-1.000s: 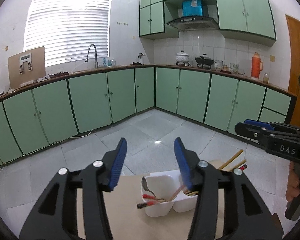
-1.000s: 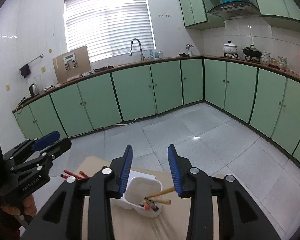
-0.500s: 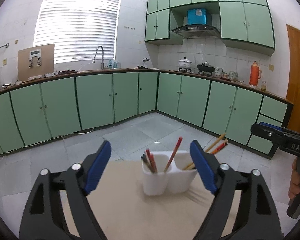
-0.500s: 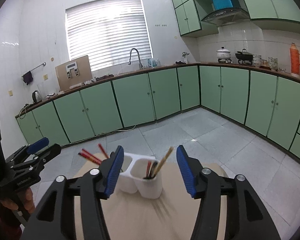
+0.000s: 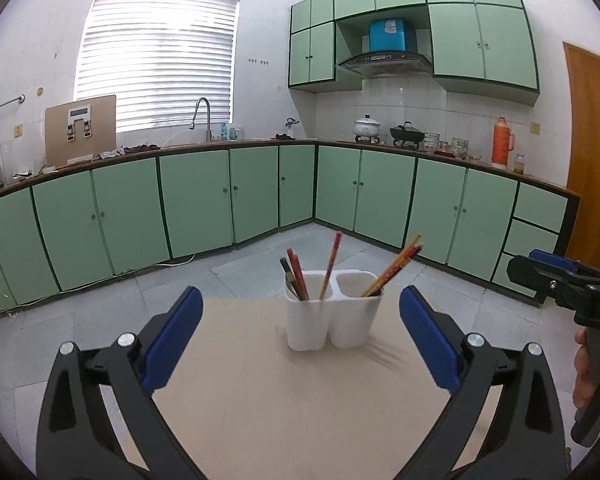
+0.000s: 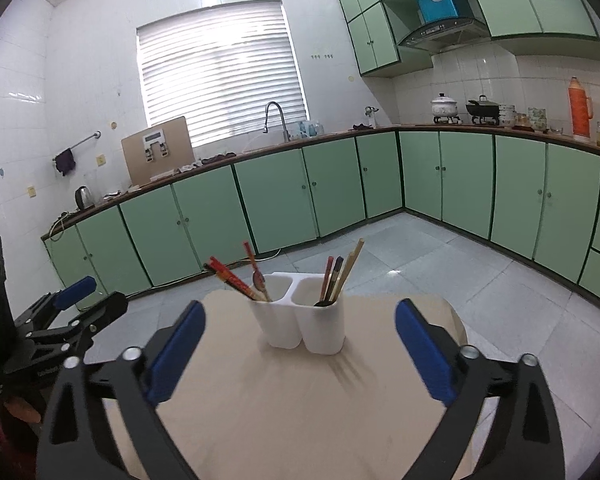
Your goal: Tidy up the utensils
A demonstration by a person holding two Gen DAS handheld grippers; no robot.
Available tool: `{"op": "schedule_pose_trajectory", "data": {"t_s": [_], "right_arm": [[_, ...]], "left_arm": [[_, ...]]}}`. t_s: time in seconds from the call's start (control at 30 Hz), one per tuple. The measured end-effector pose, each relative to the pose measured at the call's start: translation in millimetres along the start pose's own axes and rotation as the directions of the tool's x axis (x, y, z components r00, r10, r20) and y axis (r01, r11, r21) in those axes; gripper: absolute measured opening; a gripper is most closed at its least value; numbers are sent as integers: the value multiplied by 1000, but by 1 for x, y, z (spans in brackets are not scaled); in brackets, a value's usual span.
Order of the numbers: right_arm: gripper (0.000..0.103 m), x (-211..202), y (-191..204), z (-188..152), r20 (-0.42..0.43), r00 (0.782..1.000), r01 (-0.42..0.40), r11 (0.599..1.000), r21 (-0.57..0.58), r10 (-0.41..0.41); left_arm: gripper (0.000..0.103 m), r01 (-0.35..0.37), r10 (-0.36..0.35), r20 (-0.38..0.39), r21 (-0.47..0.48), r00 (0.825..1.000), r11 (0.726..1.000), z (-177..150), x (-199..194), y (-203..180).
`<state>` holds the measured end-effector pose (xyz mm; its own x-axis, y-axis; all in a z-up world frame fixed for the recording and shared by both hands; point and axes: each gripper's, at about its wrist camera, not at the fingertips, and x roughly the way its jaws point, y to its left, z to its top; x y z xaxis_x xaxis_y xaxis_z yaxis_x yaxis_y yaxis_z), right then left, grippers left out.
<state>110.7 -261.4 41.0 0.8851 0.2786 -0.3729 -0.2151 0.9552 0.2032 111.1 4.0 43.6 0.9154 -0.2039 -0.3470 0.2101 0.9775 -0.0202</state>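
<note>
Holder (image 5: 332, 312): white, two compartments, upright near the far edge of the tan surface (image 5: 280, 400), in line with both grippers and apart from them. Contents, left-wrist view: red chopsticks (image 5: 332, 264) and a dark utensil in the left compartment, wooden chopsticks (image 5: 392, 266) leaning out of the right. A spoon (image 6: 259, 279) shows among the red sticks in the right-wrist view. Nothing loose on the visible surface; sorting reads as finished or nearly so. Left gripper (image 5: 300, 338): jaws just opened to full spread, nothing between the pads. Right gripper (image 6: 300, 346): same, jaws just opened wide, empty. Each gripper shows at the edge of the other's view, well apart. Hazards, judged: holder is tall and narrow with long sticks leaning outward, so a forward sweep of either wide-spread gripper could catch a stick end and tip it or flick sticks out. It stands close to the far edge, so a nudge could push it off onto the floor. Whether kinds are properly separated cannot be told.
</note>
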Motion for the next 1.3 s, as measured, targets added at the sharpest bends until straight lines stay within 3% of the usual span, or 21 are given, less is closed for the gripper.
{"op": "schedule_pose_trajectory", "data": {"t_s": [0.63, 1.3], "right_arm": [[97, -51, 29, -19, 37, 999, -7, 998, -61, 9], [97, -68, 49, -23, 49, 998, -23, 992, -120, 29]], "left_arm": [[98, -4, 2, 61, 35, 998, 999, -6, -70, -16], [98, -10, 7, 83, 34, 997, 999, -6, -93, -22]]}}
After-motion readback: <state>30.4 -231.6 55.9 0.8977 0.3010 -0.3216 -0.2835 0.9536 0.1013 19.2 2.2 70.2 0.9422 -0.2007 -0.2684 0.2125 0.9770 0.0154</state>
